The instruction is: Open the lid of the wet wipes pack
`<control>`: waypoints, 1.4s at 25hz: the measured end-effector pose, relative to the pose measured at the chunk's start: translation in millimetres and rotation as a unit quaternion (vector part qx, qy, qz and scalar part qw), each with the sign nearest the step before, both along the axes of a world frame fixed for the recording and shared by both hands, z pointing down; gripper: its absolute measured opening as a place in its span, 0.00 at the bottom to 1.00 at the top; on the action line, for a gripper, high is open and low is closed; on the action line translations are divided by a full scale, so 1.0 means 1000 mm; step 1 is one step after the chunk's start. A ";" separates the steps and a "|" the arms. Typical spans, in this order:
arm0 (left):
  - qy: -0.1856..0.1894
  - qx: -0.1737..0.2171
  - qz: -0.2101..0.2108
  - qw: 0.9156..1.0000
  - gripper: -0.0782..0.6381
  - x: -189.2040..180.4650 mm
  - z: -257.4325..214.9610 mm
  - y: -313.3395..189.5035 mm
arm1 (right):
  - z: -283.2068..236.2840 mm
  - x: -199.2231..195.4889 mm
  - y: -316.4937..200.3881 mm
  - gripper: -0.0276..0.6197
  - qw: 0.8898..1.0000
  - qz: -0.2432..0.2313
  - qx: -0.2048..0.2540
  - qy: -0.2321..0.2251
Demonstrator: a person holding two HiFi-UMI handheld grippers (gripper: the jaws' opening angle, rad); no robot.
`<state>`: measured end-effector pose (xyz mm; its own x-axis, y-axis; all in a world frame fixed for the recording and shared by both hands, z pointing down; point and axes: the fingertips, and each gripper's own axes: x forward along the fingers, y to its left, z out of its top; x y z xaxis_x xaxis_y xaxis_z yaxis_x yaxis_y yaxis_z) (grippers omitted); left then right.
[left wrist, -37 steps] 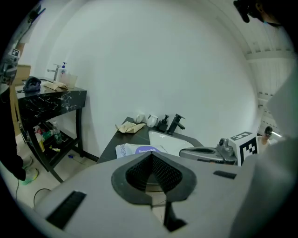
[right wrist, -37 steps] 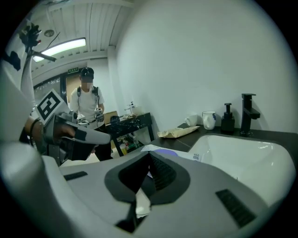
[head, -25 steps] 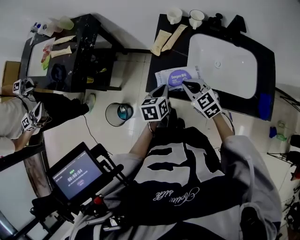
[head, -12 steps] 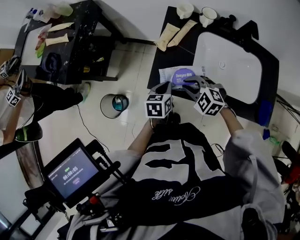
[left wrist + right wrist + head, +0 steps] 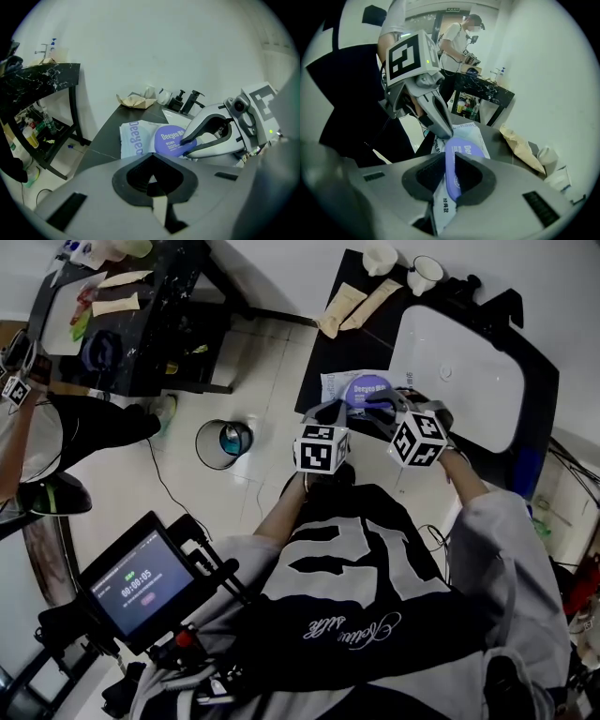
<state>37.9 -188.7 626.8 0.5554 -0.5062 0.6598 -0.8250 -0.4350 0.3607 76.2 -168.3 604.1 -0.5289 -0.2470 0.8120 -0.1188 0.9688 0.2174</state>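
Observation:
The wet wipes pack [image 5: 354, 388] lies on the dark counter [image 5: 323, 362] left of the sink; it is pale blue with a round purple lid [image 5: 169, 139]. My right gripper [image 5: 377, 404] reaches in from the right and is shut on the lid's edge. In the right gripper view the purple lid [image 5: 452, 171] stands edge-on between the jaws, with white pack film under it. My left gripper [image 5: 444, 132] is shut with nothing in it, its tip resting on the pack beside the lid. In the left gripper view the right gripper's fingers [image 5: 206, 149] meet on the lid.
A white sink [image 5: 469, 371] with a black faucet [image 5: 190, 99] lies right of the pack. Brown paper bags [image 5: 361, 304] and two cups [image 5: 380, 259] sit at the counter's back. A bin [image 5: 223, 442] stands on the floor; a black table [image 5: 159, 324] and another person [image 5: 457, 44] are left.
The head view has drifted, so the counter sits slightly higher and further right. Both grippers have stayed at the pack, the right one closing in on the purple lid.

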 end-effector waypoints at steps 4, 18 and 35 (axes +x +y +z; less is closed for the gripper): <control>-0.006 0.010 0.009 1.000 0.11 -0.001 0.006 -0.003 | 0.001 -0.002 -0.006 0.13 1.000 0.013 -0.024 -0.013; -0.023 0.027 0.020 0.999 0.11 -0.004 0.008 -0.011 | -0.026 -0.011 -0.030 0.11 0.992 0.045 -0.059 -0.101; -0.017 0.020 0.033 0.999 0.11 -0.003 0.014 -0.008 | -0.049 -0.011 -0.142 0.04 0.969 0.172 0.006 -0.177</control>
<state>34.6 -196.9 641.2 0.5651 -0.4956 0.6596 -0.8062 -0.5015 0.3139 65.5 -309.9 555.5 -0.6578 -0.4670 0.5909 -0.5036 0.8561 0.1160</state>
